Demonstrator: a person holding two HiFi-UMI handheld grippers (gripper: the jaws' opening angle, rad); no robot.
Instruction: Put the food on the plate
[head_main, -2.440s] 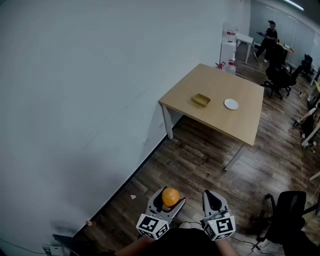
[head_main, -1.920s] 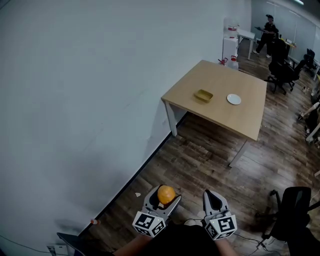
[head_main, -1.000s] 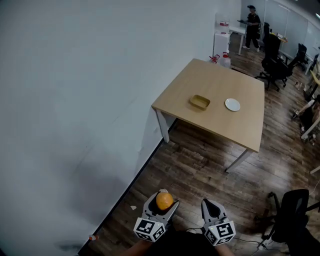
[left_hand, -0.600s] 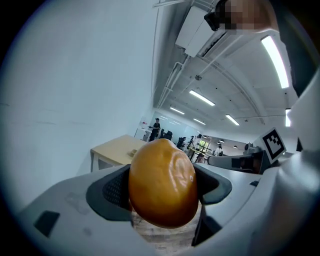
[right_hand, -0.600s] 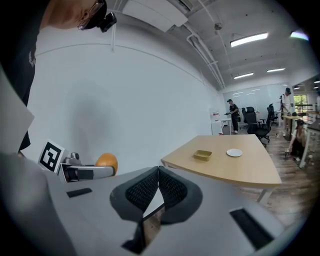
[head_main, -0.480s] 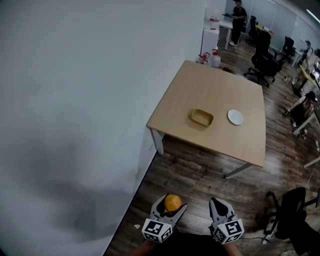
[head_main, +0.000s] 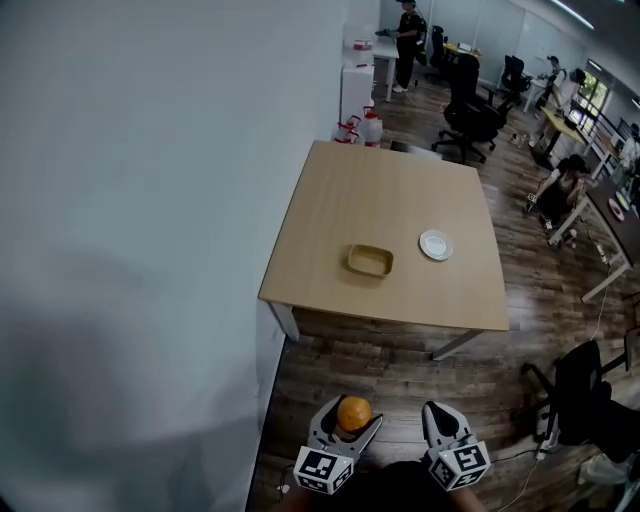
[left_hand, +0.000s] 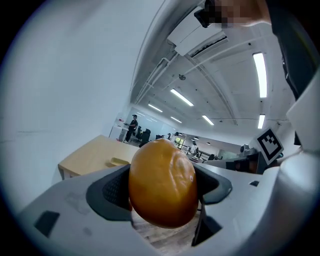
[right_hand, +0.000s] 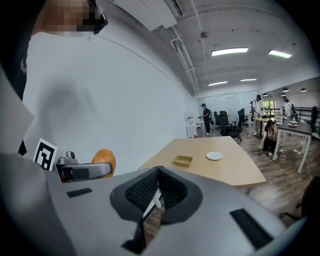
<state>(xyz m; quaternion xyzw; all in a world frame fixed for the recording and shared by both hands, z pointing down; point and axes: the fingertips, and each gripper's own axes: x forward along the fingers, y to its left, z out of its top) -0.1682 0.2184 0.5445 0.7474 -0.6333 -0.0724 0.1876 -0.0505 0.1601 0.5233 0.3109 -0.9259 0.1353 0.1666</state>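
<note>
My left gripper (head_main: 352, 423) is shut on an orange fruit (head_main: 353, 412), held low at the bottom of the head view, well short of the table. The orange (left_hand: 162, 183) fills the left gripper view between the two jaws. My right gripper (head_main: 441, 427) sits beside it, shut with nothing in it; its pads meet in the right gripper view (right_hand: 157, 186). A small white plate (head_main: 436, 244) lies on the wooden table (head_main: 330, 210), with a yellow-tan tray (head_main: 370, 261) to its left. Both show again in the right gripper view: plate (right_hand: 214, 156), tray (right_hand: 183, 160).
A white wall (head_main: 150, 200) runs along the left, touching the table's side. Dark wood floor (head_main: 400, 370) lies between me and the table. A black office chair (head_main: 585, 395) stands at the right. More chairs, desks and people (head_main: 408, 25) fill the far room.
The view has swung toward the table, which now sits closer and more square ahead. Both grippers stay low, the left still shut on the orange.
</note>
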